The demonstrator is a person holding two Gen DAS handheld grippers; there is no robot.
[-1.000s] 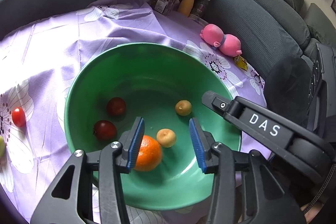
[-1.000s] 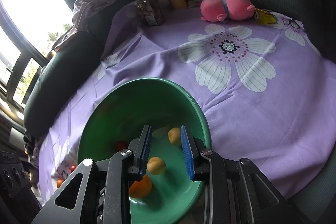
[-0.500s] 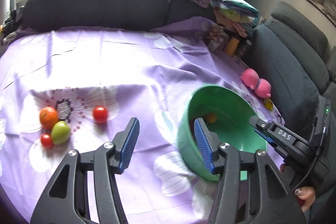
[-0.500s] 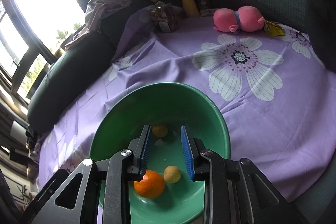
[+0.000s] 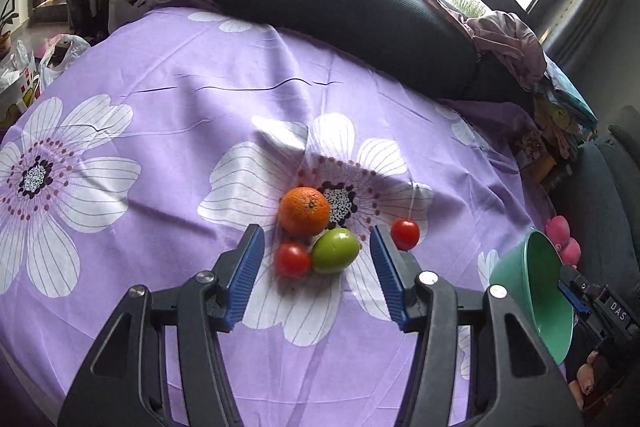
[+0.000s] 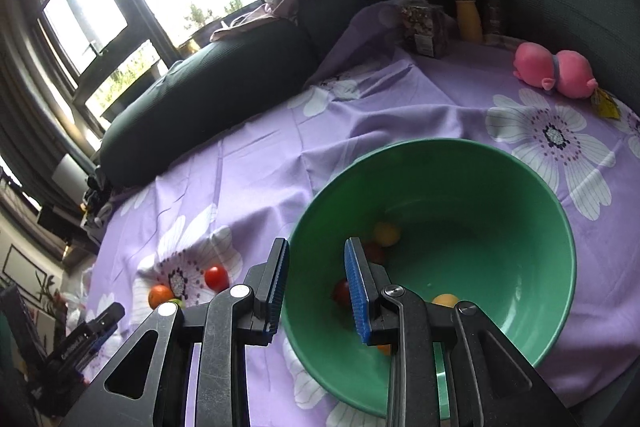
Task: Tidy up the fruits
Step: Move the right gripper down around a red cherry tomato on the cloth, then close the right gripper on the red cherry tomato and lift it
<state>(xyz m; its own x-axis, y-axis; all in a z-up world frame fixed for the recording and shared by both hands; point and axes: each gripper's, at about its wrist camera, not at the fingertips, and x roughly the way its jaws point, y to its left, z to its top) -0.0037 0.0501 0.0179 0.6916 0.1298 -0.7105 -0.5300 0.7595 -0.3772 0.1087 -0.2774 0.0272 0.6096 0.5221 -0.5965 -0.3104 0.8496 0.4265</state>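
Purple flowered cloth (image 5: 168, 131), fruit partly sorted into green bowl (image 6: 500, 183).
We held the left gripper (image 5: 316, 283) spread and empty, its jaws just opened wider, above an orange (image 5: 304, 211), a green fruit (image 5: 335, 251) and a tomato (image 5: 293, 260) touching on the cloth; another tomato (image 5: 405, 233) lay just beside. Our right gripper (image 6: 316, 291) pinched the bowl's near rim; small fruits lay inside.

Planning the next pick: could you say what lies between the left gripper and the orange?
A red tomato and a green fruit, in the left wrist view; the left gripper has just been opening and holds nothing.
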